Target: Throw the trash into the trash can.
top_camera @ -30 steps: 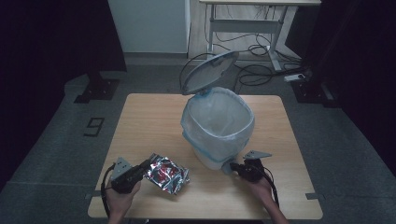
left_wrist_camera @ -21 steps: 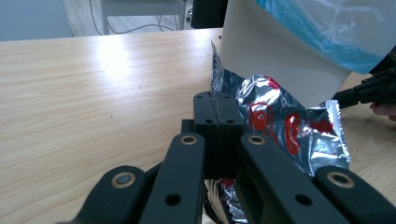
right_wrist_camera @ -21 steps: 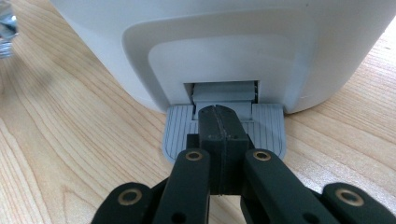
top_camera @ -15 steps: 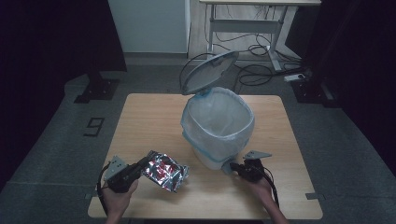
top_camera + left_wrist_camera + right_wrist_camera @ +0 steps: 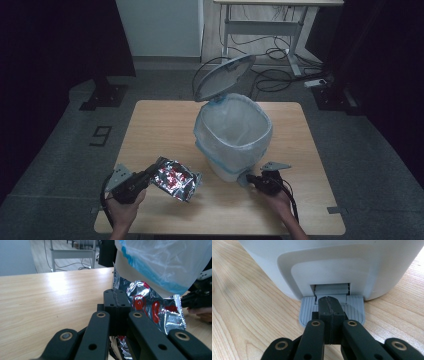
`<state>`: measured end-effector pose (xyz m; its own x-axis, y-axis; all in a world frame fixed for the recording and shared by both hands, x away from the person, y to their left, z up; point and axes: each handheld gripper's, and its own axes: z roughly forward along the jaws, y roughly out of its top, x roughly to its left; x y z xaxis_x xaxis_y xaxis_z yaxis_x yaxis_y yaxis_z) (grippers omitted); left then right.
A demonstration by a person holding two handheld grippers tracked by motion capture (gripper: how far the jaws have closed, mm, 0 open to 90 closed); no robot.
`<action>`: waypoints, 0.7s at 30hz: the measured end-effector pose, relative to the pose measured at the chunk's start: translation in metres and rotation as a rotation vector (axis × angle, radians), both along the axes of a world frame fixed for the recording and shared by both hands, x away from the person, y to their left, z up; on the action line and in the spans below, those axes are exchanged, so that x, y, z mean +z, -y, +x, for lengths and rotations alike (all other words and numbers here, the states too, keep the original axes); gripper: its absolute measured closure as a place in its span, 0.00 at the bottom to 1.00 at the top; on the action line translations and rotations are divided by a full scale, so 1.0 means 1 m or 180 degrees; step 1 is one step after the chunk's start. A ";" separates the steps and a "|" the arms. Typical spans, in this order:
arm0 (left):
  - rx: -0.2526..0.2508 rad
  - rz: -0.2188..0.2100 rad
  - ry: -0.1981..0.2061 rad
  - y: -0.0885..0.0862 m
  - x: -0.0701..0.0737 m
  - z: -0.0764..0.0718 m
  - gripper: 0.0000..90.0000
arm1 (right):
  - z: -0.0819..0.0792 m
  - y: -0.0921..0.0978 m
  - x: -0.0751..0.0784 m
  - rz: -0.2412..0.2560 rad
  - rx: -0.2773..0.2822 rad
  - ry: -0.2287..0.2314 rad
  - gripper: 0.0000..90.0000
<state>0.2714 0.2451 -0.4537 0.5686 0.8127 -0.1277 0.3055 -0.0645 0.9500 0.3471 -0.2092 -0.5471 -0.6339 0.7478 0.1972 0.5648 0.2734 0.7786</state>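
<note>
We see the left tongs [image 5: 145, 179] clamped on the edge of a crinkled foil packet [image 5: 176, 178], raised just above the wooden surface [image 5: 150, 125] beside the pedal bin [image 5: 233, 135]. The right tongs [image 5: 329, 305], jaws pressed together with nothing between them, bear down on the bin's grey foot pedal [image 5: 355, 308]. We judge this pressure explains the lid [image 5: 224, 77] standing upright behind the bag-lined opening, so that the packet, held at one side, can likely be dropped in.
</note>
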 end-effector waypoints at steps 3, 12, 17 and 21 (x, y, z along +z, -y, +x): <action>-0.0001 -0.0007 0.0031 0.000 0.006 0.001 1.00 | 0.000 0.000 0.000 0.0007 0.0003 -0.0003 1.00; -0.0016 -0.0029 0.0071 0.001 0.019 0.003 1.00 | 0.001 0.001 0.000 0.0017 0.0011 -0.0015 1.00; -0.0037 -0.0014 0.0092 0.002 0.029 0.006 1.00 | 0.001 0.001 0.000 0.0014 0.0013 -0.0015 1.00; -0.0055 0.0028 0.0129 0.003 0.038 0.006 1.00 | 0.001 0.001 0.000 0.0016 0.0013 -0.0015 1.00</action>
